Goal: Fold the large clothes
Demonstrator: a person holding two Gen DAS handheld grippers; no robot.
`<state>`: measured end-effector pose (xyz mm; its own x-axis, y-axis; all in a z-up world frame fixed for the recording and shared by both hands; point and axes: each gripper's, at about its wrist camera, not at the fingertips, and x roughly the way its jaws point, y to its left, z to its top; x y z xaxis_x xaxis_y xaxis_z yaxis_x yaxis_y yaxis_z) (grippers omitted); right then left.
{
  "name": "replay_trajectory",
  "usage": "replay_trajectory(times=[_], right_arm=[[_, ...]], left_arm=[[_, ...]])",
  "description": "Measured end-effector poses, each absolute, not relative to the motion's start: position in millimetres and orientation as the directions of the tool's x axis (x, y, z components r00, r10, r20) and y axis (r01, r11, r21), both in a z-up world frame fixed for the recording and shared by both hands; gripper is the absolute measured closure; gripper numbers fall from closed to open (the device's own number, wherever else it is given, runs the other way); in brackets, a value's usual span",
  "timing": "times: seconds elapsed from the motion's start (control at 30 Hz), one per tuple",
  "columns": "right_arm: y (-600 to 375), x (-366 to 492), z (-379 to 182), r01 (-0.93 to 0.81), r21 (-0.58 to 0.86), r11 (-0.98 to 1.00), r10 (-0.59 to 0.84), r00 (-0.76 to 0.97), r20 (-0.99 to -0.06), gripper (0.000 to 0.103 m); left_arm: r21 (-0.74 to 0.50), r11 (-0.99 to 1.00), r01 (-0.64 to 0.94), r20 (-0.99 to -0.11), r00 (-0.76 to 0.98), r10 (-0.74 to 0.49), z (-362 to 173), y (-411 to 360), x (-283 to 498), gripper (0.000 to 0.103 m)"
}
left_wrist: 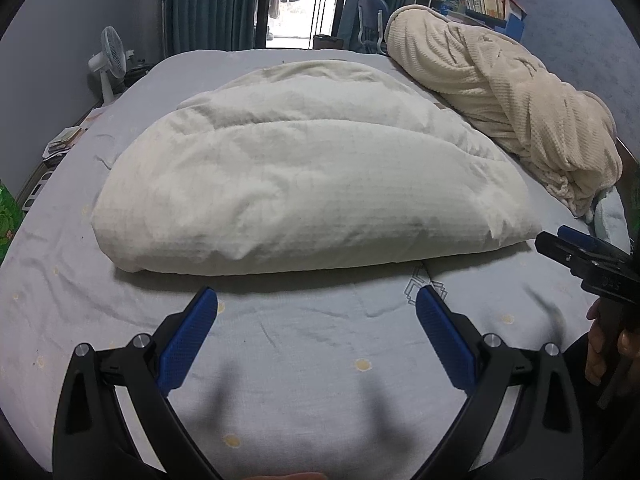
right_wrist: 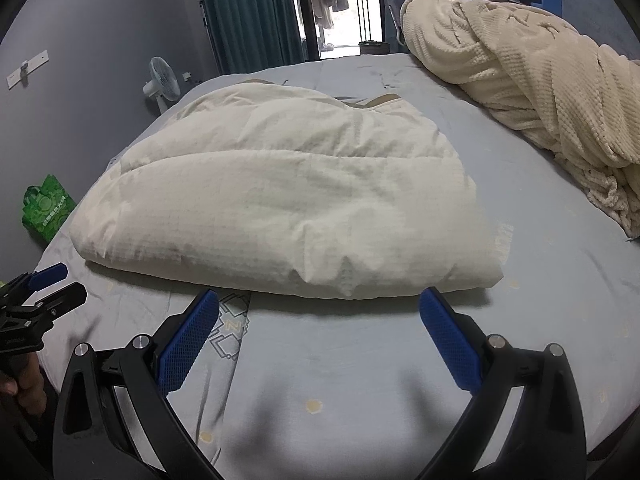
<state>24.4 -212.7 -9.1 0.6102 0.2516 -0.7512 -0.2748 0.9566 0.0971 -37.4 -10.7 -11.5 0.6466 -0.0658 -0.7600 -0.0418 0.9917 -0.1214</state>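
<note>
A large cream-white quilted comforter (left_wrist: pixel 304 184) lies folded in a thick mound on the grey-blue bed sheet (left_wrist: pixel 280 360); it also shows in the right wrist view (right_wrist: pixel 288 200). My left gripper (left_wrist: pixel 316 300) is open and empty, just short of the comforter's near folded edge, toward its middle. My right gripper (right_wrist: pixel 320 300) is open and empty, just short of the near edge toward the comforter's right corner. The right gripper shows at the far right of the left wrist view (left_wrist: pixel 576 248). The left gripper shows at the far left of the right wrist view (right_wrist: pixel 52 284).
A beige waffle-knit blanket (left_wrist: pixel 512 104) is heaped along the bed's right side, also in the right wrist view (right_wrist: pixel 540 80). A white fan (left_wrist: pixel 108 60) stands left of the bed. A green bag (right_wrist: pixel 46 208) sits on the floor at left. Curtains and a glass door are behind.
</note>
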Motion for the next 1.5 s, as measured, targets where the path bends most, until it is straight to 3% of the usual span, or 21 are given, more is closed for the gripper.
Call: replay_trajectory(times=[1.5], right_arm=[[-207.0, 23.2, -8.1, -0.287, 0.09, 0.954, 0.253, 0.605, -0.755, 0.006]], left_arm=[[-0.112, 0.993, -0.039, -0.765, 0.641, -0.061, -11.7, -10.0, -37.6, 0.008]])
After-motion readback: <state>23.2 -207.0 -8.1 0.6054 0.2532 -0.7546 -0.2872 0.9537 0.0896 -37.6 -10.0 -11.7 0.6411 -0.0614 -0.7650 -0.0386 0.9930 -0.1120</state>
